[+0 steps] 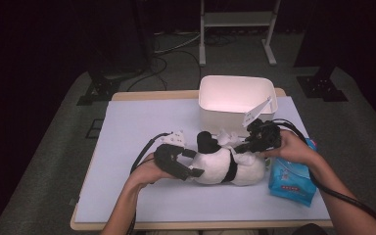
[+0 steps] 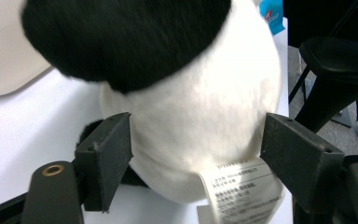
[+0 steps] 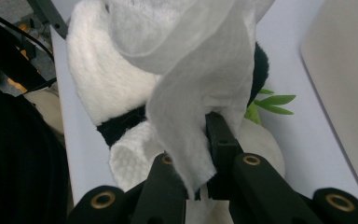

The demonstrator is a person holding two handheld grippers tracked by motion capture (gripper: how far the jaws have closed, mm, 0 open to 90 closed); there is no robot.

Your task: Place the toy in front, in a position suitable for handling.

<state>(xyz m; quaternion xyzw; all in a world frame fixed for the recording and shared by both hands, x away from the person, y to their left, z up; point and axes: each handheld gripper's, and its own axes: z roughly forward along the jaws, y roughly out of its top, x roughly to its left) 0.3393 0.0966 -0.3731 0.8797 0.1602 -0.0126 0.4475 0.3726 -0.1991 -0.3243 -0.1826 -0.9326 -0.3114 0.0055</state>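
right gripper (image 3: 200, 154): jaws pinching a white wipe (image 3: 200, 70) over the panda.
left gripper (image 2: 196, 154): jaws spread around the plush panda (image 1: 225, 164), mid-counter (image 1: 127, 127).
step: likely wiping the toy.
next: drag wipe toward 9 o'clock, panda braced.

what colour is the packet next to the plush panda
Blue, with some red and white print; the packet lies beside the plush panda, best seen in the high view.

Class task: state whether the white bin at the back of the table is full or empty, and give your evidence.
Empty, as far as visible: the high view looks into the white bin and shows only its bare pale inside; the floor behind the near wall is hidden.
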